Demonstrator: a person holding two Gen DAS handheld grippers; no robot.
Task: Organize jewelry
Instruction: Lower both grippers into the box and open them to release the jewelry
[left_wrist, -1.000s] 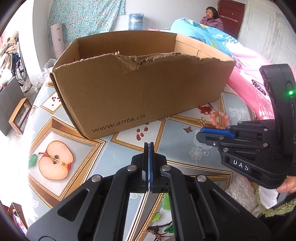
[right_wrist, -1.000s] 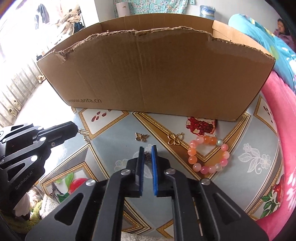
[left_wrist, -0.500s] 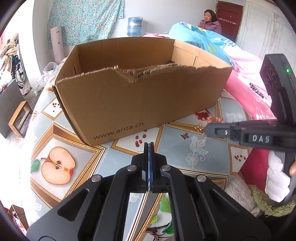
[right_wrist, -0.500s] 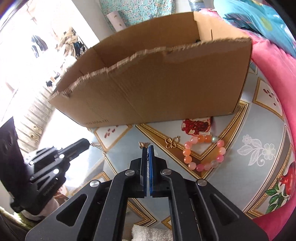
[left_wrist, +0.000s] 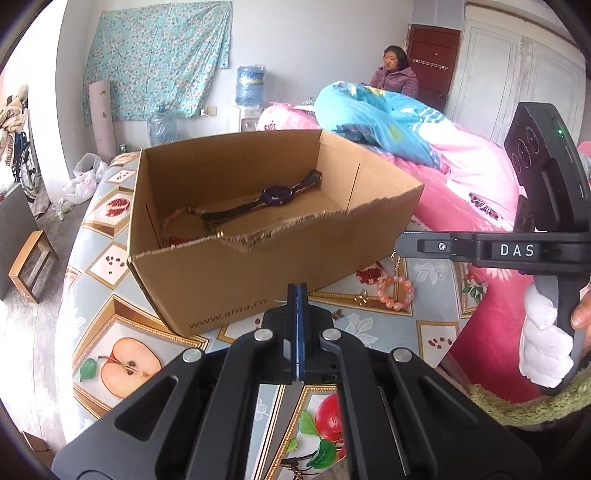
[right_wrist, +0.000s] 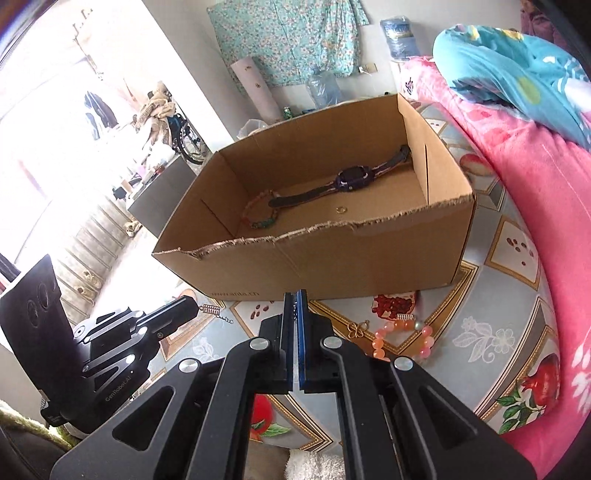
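- Two clenched tools show in the left wrist view: the left tool (left_wrist: 297, 295) at near centre has its blue pads pressed flat together, and nothing can be made out between them from this angle.
- Coming in from the right, the right tool (left_wrist: 399, 244) is also closed, gripped by a hand (left_wrist: 581, 314), and a thin chain (left_wrist: 397, 256) hangs just below its tip.
- Beyond the left tool, an open cardboard box (left_wrist: 236, 280) with a torn near edge stands on the fruit-patterned surface (left_wrist: 354, 325).
- Inside the box a dark watch (left_wrist: 277, 195) lies stretched out, with a beaded bracelet (left_wrist: 177, 221) at the left end of its strap.
- Outside the box, near its right corner, a pink bead bracelet (left_wrist: 395, 293) lies on the surface with a gold bow charm (left_wrist: 362, 297) just to its left.
- A smaller charm (left_wrist: 336, 314) sits on the surface close to the right of the left tool's tip.
- A pink bed (left_wrist: 461, 177) lies to the right, and a person (left_wrist: 395, 74) sits at the far wall.
- From the right wrist view, the right tool's pads are shut on a small dark chain-like bit that shows between them near the tip.
- At the left, the left tool is closed on a small gold piece (right_wrist: 212, 309) with a short chain, held above the surface and near the box's near left corner.
- Within the box, the watch runs across the floor, the beaded bracelet lies at its left end, and a small ring (right_wrist: 340, 210) lies nearer, apart from both.
- On the surface to the right of the tool, the pink bead bracelet and the bow charm lie just in front of the box.
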